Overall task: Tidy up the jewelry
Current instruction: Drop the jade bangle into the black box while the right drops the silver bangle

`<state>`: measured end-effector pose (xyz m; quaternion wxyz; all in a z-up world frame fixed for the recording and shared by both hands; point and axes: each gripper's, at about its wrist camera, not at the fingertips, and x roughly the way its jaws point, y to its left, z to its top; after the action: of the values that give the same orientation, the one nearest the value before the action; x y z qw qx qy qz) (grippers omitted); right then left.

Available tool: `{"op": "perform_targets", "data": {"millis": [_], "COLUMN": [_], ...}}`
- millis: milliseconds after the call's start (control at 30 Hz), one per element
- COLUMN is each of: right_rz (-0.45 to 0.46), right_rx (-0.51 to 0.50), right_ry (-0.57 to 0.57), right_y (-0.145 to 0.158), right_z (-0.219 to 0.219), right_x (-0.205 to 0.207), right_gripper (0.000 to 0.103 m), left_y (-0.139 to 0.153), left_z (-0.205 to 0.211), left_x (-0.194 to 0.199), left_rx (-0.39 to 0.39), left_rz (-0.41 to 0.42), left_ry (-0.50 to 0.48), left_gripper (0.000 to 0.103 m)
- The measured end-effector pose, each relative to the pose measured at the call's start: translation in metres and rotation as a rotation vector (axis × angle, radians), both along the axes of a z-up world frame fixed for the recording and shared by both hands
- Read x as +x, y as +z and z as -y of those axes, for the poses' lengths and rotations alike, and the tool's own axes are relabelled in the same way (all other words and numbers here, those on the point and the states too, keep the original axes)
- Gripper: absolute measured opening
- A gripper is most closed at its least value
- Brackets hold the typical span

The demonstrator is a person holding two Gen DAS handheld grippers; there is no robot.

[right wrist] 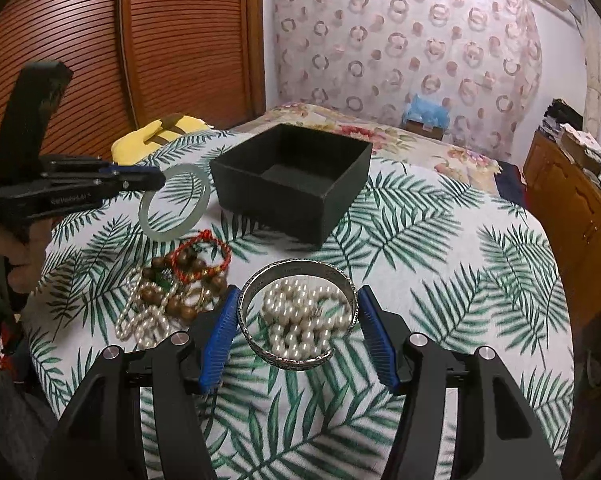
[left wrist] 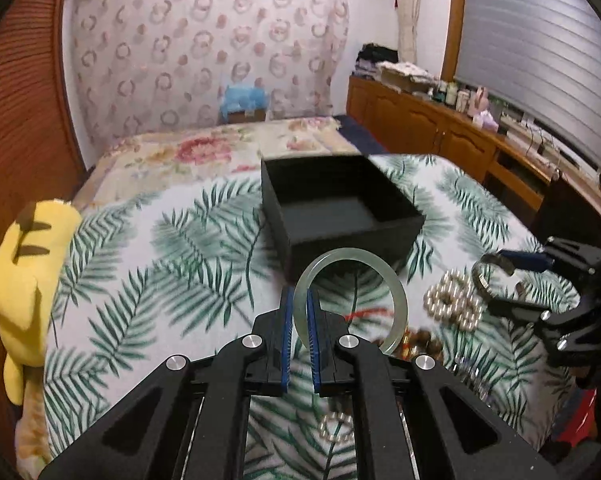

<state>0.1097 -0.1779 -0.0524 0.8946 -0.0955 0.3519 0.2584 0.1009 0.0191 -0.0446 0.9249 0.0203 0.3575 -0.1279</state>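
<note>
My left gripper [left wrist: 300,294] is shut on the rim of a pale green jade bangle [left wrist: 396,292], held up just in front of the open black box [left wrist: 356,232]. The right wrist view shows that gripper [right wrist: 158,179] at the left with the bangle [right wrist: 204,200] beside the box [right wrist: 276,204]. My right gripper [right wrist: 298,294] has its blue pads against both sides of a silver cuff bracelet [right wrist: 256,280], held above a heap of pearls [right wrist: 300,324]. In the left wrist view it [left wrist: 496,280] grips the cuff [left wrist: 480,276] at the right.
A red cord bracelet [right wrist: 200,256], brown wooden beads [right wrist: 180,304] and a pearl strand [right wrist: 136,316] lie in a pile on the leaf-print cover. A yellow plush toy [left wrist: 24,272] sits at the bed's left edge. A wooden cabinet [left wrist: 440,128] runs along the right.
</note>
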Motion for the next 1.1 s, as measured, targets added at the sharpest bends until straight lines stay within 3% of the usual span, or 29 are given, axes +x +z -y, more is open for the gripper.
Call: {"op": "perform_targets", "data": {"millis": [333, 633, 967, 1100], "right_rz": [0.017, 0.010, -0.006, -0.015], "right_rx": [0.024, 0.028, 0.015, 0.013], "right_ry": [0.002, 0.011, 0.055, 0.076], "right_y": [0.019, 0.032, 0.030, 0.024], "right_z": [-0.001, -0.009, -0.028, -0.039], "right_x": [0.039, 0.085, 0.121, 0.130], "right_gripper": [0.062, 0.062, 0.062, 0.062], "left_y": [0.019, 0.005, 0.005, 0.010], "left_z": [0.013, 0.023, 0.016, 0.006], "left_x": [0.054, 0.101, 0.116, 0.111], "left_rx": [-0.004, -0.015, -0.062, -0.066], "left_rz": [0.023, -0.032, -0.048, -0.032], "left_ry": [-0.024, -0.060, -0.062, -0.021], "left_gripper": [0.006, 0.007, 0.008, 0.021]}}
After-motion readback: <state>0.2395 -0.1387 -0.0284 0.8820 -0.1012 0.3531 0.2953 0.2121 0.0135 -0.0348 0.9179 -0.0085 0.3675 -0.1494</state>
